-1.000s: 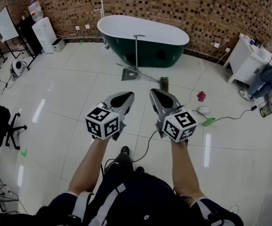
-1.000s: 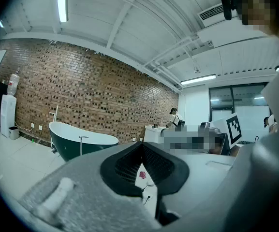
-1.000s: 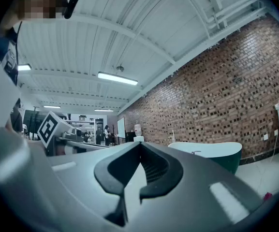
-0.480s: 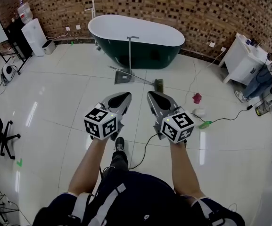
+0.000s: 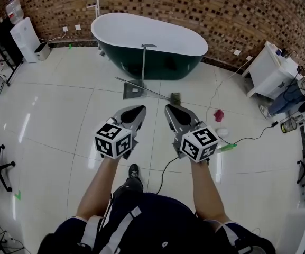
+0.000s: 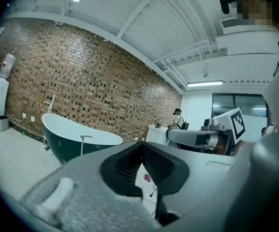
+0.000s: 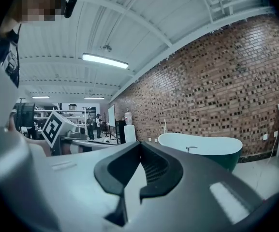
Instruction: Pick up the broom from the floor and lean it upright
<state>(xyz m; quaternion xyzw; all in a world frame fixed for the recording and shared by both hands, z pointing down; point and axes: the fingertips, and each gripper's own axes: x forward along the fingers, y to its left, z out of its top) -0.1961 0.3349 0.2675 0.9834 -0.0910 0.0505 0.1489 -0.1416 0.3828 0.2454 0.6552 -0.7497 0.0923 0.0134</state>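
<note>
Approach stage: left claw [image 5: 137, 111] and right claw [image 5: 173, 111] both pressed together, empty, well short of the broom [image 5: 155, 91] at upper centre; next, spread one over its handle.

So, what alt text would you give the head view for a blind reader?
A person seen from above holds the left gripper and right gripper, both shut, out toward a broom lying on the white floor, beside an upright dustpan before a green bathtub.

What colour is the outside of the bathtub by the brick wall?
Dark green outside, white inside the bathtub; clearest in the head view.
</note>
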